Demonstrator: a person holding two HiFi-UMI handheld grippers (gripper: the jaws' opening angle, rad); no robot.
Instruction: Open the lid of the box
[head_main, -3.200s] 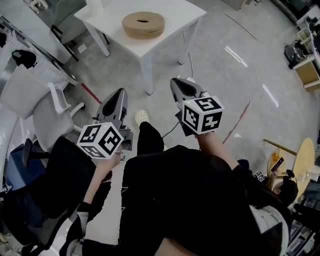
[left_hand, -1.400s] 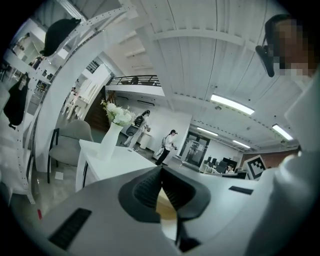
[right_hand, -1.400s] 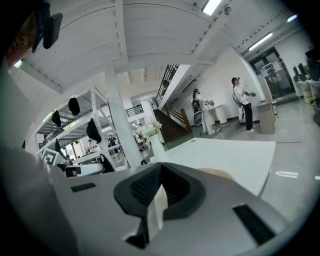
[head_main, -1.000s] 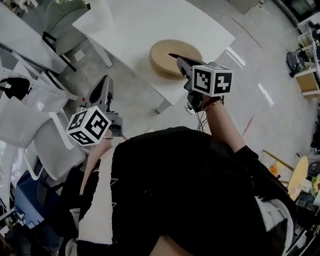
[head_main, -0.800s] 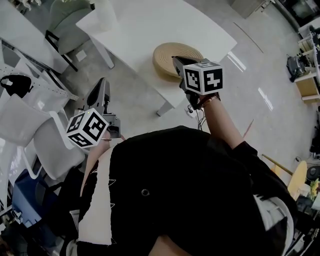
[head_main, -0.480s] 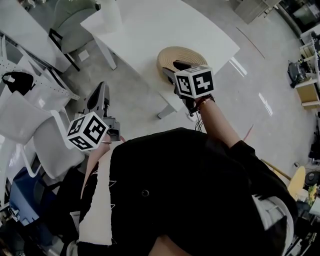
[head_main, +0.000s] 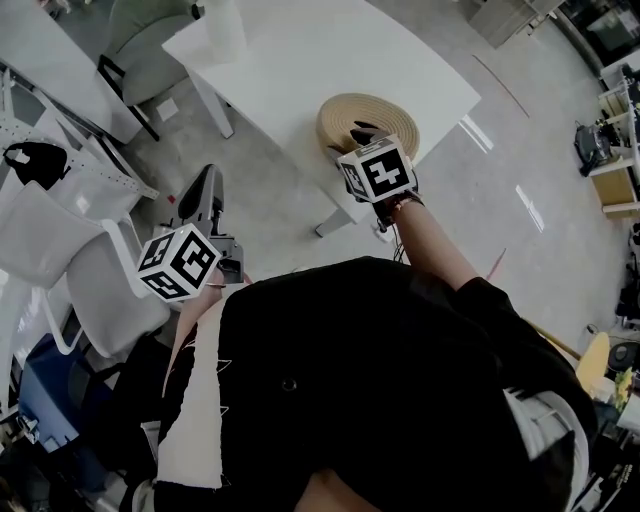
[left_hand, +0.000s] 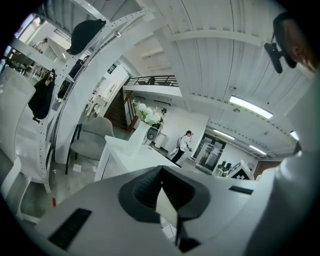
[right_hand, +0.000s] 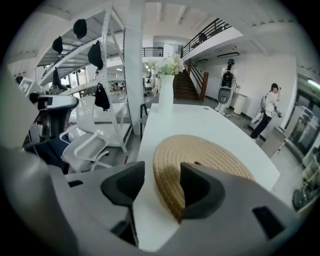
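The woven box (right_hand: 200, 155) is being left lidded on the desk (right_hand: 210, 122); the right tongs (right_hand: 162, 186), just being opened, are being poised empty above its rim, the left tongs (left_hand: 162, 194) clenched empty.

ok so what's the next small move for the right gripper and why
Probably ease the right gripper down so its jaws straddle the near rim of the woven lid. The jaws have just been opening and stand apart, nothing gripped, with the lid's edge showing beyond the gap.
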